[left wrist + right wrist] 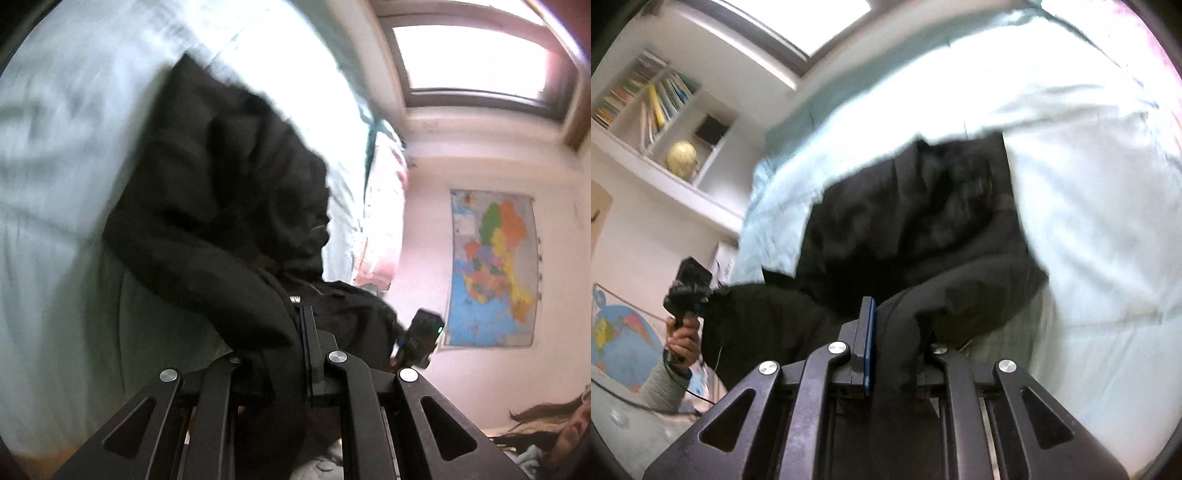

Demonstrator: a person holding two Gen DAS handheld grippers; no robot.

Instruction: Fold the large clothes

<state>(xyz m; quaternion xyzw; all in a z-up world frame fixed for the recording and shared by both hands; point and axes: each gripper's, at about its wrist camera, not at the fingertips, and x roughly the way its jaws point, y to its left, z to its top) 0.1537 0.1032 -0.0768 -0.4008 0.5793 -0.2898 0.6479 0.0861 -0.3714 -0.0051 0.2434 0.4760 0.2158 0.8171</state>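
Observation:
A large black padded garment [221, 199] lies partly on a pale green bed [55, 184] and is lifted at its near edge. My left gripper [295, 332] is shut on a fold of the black fabric, which drapes over the left finger. My right gripper [890, 332] is shut on another fold of the same garment [916, 229]; the cloth hides its right finger. The right gripper also shows in the left wrist view [417, 343], and the left gripper in the right wrist view [687, 291], held by a hand.
The bed's sheet [1089, 184] fills most of both views. A wall map [491, 269] hangs on the pink wall. A window [472, 59] is above. A bookshelf [653, 99] with a globe [681, 158] stands at the left. Pink bedding [380, 221] lies at the bed's end.

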